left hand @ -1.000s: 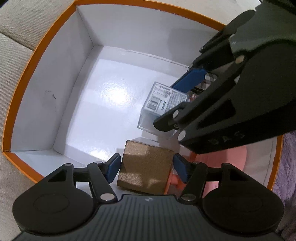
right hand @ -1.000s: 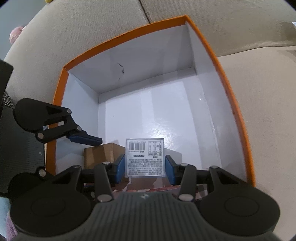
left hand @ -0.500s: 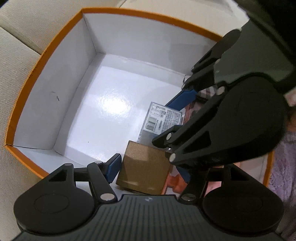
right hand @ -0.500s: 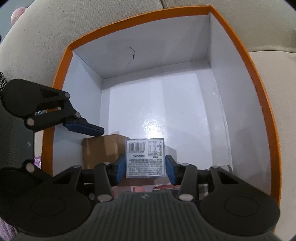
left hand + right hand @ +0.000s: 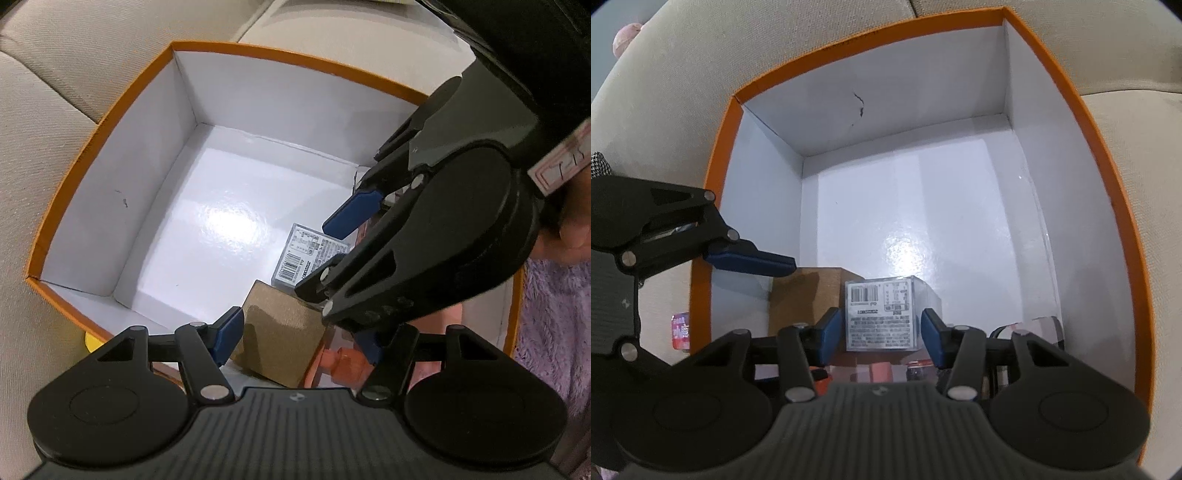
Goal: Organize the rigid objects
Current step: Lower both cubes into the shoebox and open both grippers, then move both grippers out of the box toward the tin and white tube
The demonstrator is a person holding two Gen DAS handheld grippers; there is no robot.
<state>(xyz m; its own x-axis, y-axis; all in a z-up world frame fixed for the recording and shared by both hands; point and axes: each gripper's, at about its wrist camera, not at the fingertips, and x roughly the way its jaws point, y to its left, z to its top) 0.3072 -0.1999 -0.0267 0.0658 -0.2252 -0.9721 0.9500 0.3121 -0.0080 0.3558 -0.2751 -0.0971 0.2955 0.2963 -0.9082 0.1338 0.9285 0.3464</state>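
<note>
black ribbed grippers, silver rivets, blue-padded fingers (image 5: 827, 334), patterned pink wristband (image 5: 561, 162).

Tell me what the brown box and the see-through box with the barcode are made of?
Brown box: probably cardboard, because it looks dull, with a faint weave-like grain and no shine. See-through box: likely clear hard plastic, with glossy faces, sharp edges and a printed barcode label. Both sit inside the big white box, which looks like glossy coated card.

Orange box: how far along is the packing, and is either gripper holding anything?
Looks done: the brown box and the clear labelled box stand side by side on the orange box floor. In hand: nothing; the right gripper straddles the clear box with gaps at both pads, and the left gripper brackets the brown one, apparently loose. Left: lift both grippers out; a pink item lies outside the box.
</note>
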